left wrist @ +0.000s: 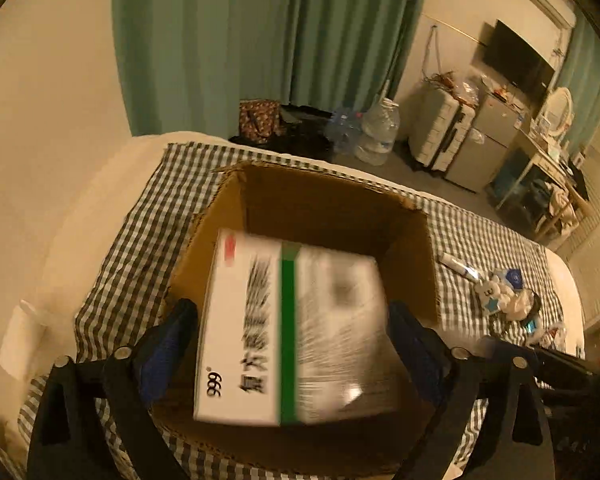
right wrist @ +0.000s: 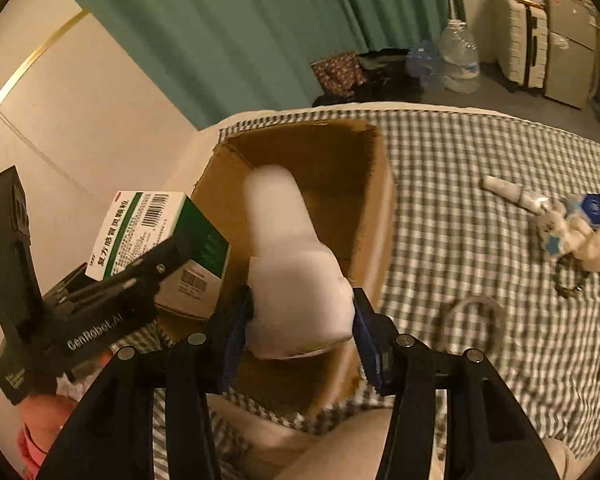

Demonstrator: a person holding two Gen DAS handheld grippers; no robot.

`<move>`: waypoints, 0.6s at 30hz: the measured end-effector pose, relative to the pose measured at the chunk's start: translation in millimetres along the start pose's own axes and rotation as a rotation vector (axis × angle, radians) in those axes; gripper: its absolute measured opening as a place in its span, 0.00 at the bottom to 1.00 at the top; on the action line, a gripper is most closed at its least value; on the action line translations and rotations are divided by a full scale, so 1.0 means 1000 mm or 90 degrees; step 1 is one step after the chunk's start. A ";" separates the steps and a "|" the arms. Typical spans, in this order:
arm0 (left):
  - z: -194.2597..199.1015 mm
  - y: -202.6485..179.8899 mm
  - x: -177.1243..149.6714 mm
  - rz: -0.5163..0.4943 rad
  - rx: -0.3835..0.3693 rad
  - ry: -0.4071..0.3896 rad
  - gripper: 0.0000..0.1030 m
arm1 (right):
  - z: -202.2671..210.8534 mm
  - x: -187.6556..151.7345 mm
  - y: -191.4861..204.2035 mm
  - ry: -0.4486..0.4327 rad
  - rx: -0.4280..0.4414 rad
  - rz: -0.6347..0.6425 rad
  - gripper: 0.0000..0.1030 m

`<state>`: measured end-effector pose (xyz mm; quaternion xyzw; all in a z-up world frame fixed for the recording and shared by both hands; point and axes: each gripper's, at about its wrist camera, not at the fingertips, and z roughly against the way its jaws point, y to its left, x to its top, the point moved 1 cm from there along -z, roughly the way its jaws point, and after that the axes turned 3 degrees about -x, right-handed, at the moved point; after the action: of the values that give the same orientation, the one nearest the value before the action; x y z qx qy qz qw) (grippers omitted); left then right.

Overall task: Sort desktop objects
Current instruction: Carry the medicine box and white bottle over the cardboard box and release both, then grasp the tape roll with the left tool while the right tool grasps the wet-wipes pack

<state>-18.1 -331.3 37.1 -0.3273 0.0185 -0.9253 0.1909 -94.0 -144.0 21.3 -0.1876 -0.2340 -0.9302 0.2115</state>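
Observation:
An open cardboard box [left wrist: 332, 200] stands on a checked cloth; it also shows in the right wrist view [right wrist: 380, 200]. My left gripper [left wrist: 292, 332] is shut on a white and green medicine box [left wrist: 288, 328] and holds it over the cardboard box's opening. The right wrist view shows that medicine box [right wrist: 156, 236] at the cardboard box's left rim, in the left gripper [right wrist: 100, 312]. My right gripper [right wrist: 302, 320] is shut on a white bottle [right wrist: 292, 264], blurred, held above the cardboard box.
On the checked cloth [right wrist: 460, 220] to the right lie a white tube [right wrist: 508, 192], a small white and blue toy figure [right wrist: 572, 228], a clear ring-shaped item [right wrist: 476, 320] and dark items at the edge. Beyond the bed are a water jug [left wrist: 380, 132], suitcase [left wrist: 440, 132] and green curtain.

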 end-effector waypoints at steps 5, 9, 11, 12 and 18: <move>-0.002 0.003 0.000 0.005 0.000 0.014 1.00 | -0.004 0.003 -0.006 -0.002 -0.001 -0.031 0.73; 0.012 -0.010 -0.007 0.003 -0.013 0.004 1.00 | 0.014 -0.002 -0.020 -0.031 -0.027 -0.057 0.73; 0.019 -0.027 -0.014 -0.010 -0.029 0.004 1.00 | 0.027 -0.007 -0.030 -0.044 -0.047 -0.066 0.73; 0.023 -0.038 -0.018 -0.019 -0.038 0.003 1.00 | 0.036 -0.010 -0.037 -0.051 -0.059 -0.075 0.73; 0.053 -0.122 -0.032 -0.088 -0.126 0.008 1.00 | 0.120 -0.022 -0.079 -0.134 -0.111 -0.138 0.73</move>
<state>-4.3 -201.4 78.6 -0.3392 0.0886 -0.9318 0.0935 -83.4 -12.1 81.1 -0.2751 -0.1922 -0.9396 0.0674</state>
